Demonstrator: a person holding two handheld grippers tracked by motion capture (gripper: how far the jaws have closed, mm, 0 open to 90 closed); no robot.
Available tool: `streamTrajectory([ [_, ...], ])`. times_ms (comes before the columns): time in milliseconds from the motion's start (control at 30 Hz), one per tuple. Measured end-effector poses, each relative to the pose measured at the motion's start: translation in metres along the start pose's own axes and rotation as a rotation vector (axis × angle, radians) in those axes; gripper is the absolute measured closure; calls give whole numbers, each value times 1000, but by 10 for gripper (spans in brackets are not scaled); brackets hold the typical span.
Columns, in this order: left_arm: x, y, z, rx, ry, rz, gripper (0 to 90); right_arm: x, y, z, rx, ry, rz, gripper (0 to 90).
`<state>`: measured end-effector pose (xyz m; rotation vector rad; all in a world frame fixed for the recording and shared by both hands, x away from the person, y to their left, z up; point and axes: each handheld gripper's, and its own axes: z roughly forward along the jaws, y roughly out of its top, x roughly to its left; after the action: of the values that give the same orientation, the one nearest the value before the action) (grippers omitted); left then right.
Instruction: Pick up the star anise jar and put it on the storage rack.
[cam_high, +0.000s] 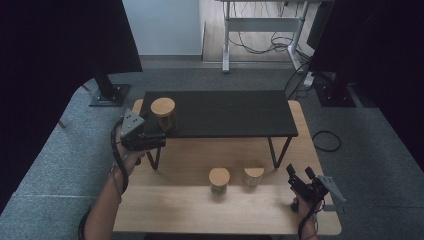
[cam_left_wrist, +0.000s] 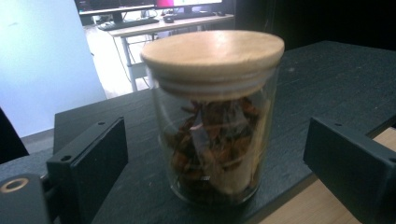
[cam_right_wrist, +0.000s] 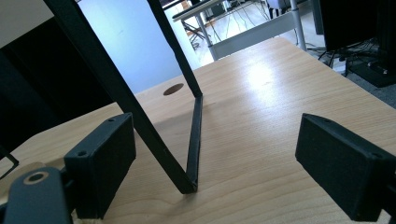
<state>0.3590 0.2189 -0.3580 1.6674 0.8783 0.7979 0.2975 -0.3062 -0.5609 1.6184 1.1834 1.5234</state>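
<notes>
Left gripper: jaws spread wide, flanking but clear of the glass jar. The jar stands upright, long axis vertical, wooden lid uppermost, at the near left corner of the black shelf. Right gripper: jaws apart, holding nothing, over the wooden table.

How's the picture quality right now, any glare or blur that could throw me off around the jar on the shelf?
High view: dim, dark corners, jar readable. Left gripper view: jar slightly soft, bright washed-out wall behind it. Right gripper view: glare patch on the wooden tabletop, shelf leg sharp.
</notes>
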Motion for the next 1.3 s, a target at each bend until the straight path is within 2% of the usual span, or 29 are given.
streamTrajectory([
  [133, -1, -7, -8, -13, 1, -14, 60, 0, 0, -1, -6, -1, 2, 117],
  [600, -12, -30, -39, -38, -12, -1, 63, 0, 0, -1, -8, -1, 1, 115],
  [933, -24, -68, -62, -14, -31, 1, 65, 0, 0, -1, -10, -4, 1, 114],
  [1000, -26, -79, -65, -4, -35, -11, 66, 1, 0, -1, -10, -4, 0, 114],
  [1133, -31, -101, -67, 23, -37, -24, 67, 1, -1, -1, -8, -3, 2, 114],
  [1300, -37, -126, -62, 69, -53, -47, 67, 1, -1, -1, -7, -4, -2, 114],
])
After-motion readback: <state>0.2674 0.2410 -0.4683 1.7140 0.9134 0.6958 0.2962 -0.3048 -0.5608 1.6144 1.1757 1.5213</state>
